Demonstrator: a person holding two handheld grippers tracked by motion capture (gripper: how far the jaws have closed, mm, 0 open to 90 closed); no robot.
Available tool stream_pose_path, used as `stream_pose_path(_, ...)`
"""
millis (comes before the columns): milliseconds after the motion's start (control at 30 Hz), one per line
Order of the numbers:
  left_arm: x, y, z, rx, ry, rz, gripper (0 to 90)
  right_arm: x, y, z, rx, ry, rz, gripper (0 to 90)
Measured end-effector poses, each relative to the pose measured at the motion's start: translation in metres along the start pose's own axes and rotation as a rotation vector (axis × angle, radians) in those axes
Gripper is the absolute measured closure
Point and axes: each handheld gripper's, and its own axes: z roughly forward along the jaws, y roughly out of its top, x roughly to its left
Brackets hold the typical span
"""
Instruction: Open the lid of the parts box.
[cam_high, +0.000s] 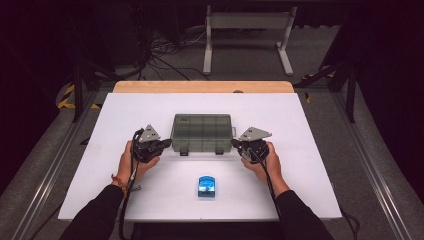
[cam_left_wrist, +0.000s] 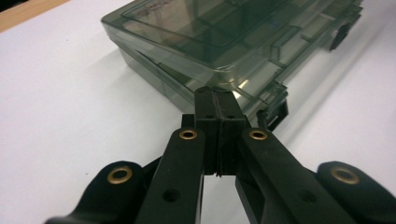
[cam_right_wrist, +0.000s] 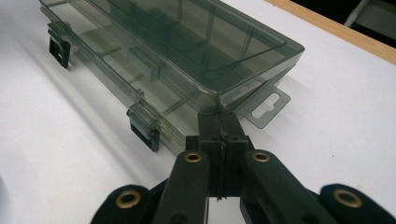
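White tabletop fills the scene, with dark floor and cables beyond it. Nearest the person sits a small blue object, alone and well apart from both hands. Farther in, the left gripper and the right gripper flank a smoky translucent organizer box, whose long axis runs across the tabletop between them. Both pairs of fingers are pressed together on nothing, tips at the box's near corners, left and right about equally close. Its lid is down, latches facing the person; the divided compartments look empty, though tinted plastic makes this uncertain.
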Motion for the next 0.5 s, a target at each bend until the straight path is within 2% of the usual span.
stream_pose_path(67, 0.0, 0.0, 0.0, 0.002, 0.006, -0.007, 89.9, 0.0, 0.0, 0.001, 0.001, -0.004, -0.001, 90.0)
stream_pose_path(167, 0.001, 0.0, 0.0, -0.005, 0.009, -0.007, 89.4, -0.001, 0.0, 0.001, -0.008, -0.023, -0.004, 84.3)
stream_pose_path(200, 0.0, 0.001, 0.0, -0.006, 0.039, 0.006, 86.2, -0.001, 0.001, 0.0, -0.011, -0.032, -0.011, 81.4)
stream_pose_path(233, 0.0, 0.001, 0.0, -0.006, 0.039, 0.006, 83.7, -0.001, 0.001, 0.0, -0.011, -0.032, -0.011, 81.4)
stream_pose_path(267, 0.0, 0.001, 0.0, -0.008, 0.054, 0.01, 83.7, -0.001, 0.001, 0.0, -0.016, -0.047, -0.016, 77.8)
stream_pose_path(300, -0.001, 0.002, 0.001, -0.01, 0.084, 0.01, 76.7, -0.001, 0.002, -0.001, -0.02, -0.057, -0.018, 75.5)
stream_pose_path(367, -0.001, 0.004, 0.0, -0.016, 0.084, 0.017, 70.1, -0.001, 0.004, -0.002, -0.026, -0.07, -0.026, 71.7)
stream_pose_path(433, 0.001, 0.01, -0.002, -0.029, 0.119, 0.018, 65.0, 0.0, 0.01, -0.004, -0.036, -0.078, -0.049, 70.3)
stream_pose_path(500, 0.002, 0.012, -0.002, -0.034, 0.121, 0.024, 61.7, 0.0, 0.013, -0.005, -0.051, -0.089, -0.063, 68.5)
